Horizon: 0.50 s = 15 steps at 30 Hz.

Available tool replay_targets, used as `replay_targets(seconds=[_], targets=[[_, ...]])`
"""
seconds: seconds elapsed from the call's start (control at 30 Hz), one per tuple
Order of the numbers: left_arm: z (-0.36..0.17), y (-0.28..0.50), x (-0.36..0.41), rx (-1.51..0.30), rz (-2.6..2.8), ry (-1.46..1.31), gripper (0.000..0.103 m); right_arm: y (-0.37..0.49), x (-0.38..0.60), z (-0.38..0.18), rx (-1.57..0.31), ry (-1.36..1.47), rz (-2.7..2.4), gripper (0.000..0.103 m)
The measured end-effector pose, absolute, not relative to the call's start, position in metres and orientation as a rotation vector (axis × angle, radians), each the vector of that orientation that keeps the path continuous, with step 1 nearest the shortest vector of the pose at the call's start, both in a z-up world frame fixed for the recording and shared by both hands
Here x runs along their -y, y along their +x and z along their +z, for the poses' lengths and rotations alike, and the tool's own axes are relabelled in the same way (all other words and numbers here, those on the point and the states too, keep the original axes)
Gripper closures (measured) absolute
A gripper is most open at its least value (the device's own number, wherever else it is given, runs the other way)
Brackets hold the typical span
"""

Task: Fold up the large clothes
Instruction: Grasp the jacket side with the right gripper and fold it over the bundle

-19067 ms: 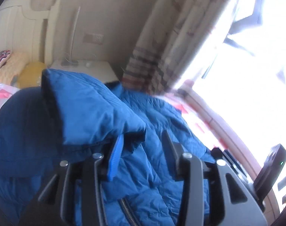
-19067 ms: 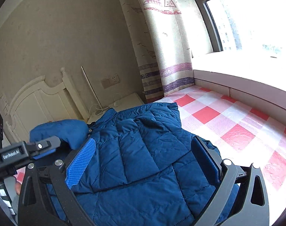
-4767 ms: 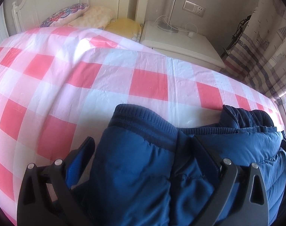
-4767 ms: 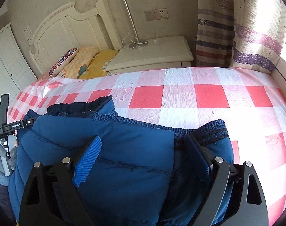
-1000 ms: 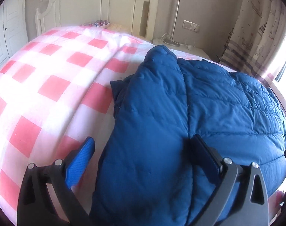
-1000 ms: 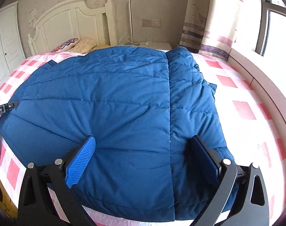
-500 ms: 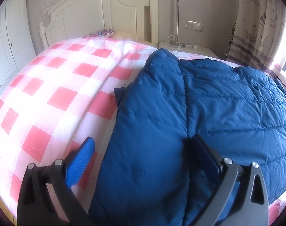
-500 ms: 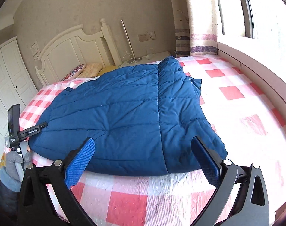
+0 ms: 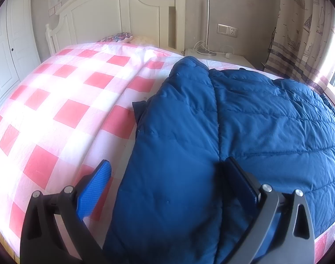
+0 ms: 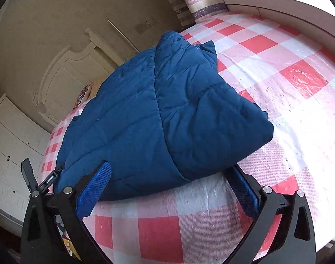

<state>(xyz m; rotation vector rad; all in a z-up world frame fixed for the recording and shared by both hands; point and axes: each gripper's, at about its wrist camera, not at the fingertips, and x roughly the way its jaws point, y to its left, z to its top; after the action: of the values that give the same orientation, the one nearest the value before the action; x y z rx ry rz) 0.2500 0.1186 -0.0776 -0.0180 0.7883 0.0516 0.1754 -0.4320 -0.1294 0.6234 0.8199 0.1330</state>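
A dark blue quilted jacket (image 9: pixel 233 132) lies folded into a thick rectangular bundle on the bed's red-and-white checked sheet (image 9: pixel 57 110). My left gripper (image 9: pixel 167 176) is open just above the bundle's near left corner, with nothing between its pads. In the right wrist view the same jacket (image 10: pixel 163 114) rests near the bed's front edge, one folded flap lying over its right side. My right gripper (image 10: pixel 168 176) is open and empty, held back from the bundle's near edge over bare sheet (image 10: pixel 288 88).
A white headboard (image 9: pixel 114 15) and pillows (image 9: pixel 119 37) are at the far end. A nightstand (image 9: pixel 233 59) with a lamp pole stands beside a patterned curtain (image 9: pixel 299 33). White wardrobe doors (image 9: pixel 8 44) are at left. A window ledge (image 10: pixel 266 0) runs along the right.
The right gripper has drawn back and tilted, so the whole bundle and the bed's front edge now show. The left gripper has backed off slightly. Both stay open; the jacket lies still.
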Motion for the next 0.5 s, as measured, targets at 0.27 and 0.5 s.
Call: replay_targets(seconds=[0.27,0.5], targets=[[-0.081,0.253,-0.124,-0.811,0.015,-0.064,0.001,0.222,0.440,-0.139,-0.709,0.871,0.051,0.030],[-0.080,0.252,-0.123,-0.810,0.023,-0.066,0.001,0.199,0.456,-0.146,-0.524,0.977,0.182,0.068]])
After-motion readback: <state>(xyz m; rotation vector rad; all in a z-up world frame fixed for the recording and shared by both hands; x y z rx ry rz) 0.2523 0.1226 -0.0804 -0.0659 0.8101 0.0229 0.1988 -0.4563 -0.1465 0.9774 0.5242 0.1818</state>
